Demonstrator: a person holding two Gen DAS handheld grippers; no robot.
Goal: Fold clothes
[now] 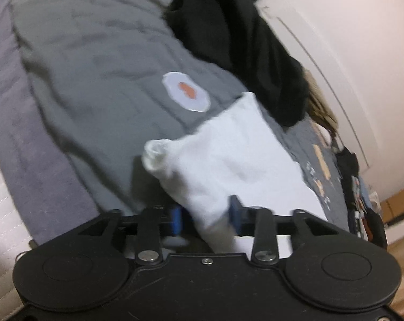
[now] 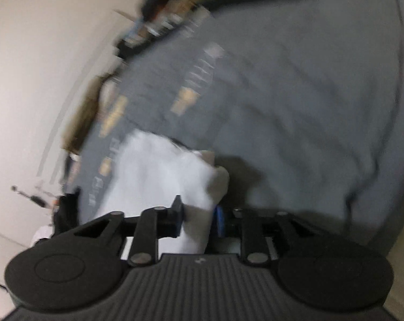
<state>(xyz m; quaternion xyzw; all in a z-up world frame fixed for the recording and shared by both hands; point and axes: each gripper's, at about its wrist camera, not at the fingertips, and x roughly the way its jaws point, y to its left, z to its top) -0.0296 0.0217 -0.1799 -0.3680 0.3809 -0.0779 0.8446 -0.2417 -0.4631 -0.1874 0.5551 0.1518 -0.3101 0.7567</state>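
A white garment (image 1: pixel 228 160) hangs over the grey bedspread (image 1: pixel 95 67), held at two ends. My left gripper (image 1: pixel 206 216) is shut on one bunched end of it, the cloth passing between the blue pads. In the right wrist view the same white garment (image 2: pixel 159 171) stretches to the left. My right gripper (image 2: pixel 197 218) is shut on its other bunched end. Both views are blurred by motion.
A pile of black clothes (image 1: pixel 242 48) lies at the far side of the bed by the white wall (image 1: pixel 349 40). A white patch with an orange mark (image 1: pixel 187 91) is on the bedspread. Cluttered items (image 2: pixel 159 26) sit beyond the bed's end.
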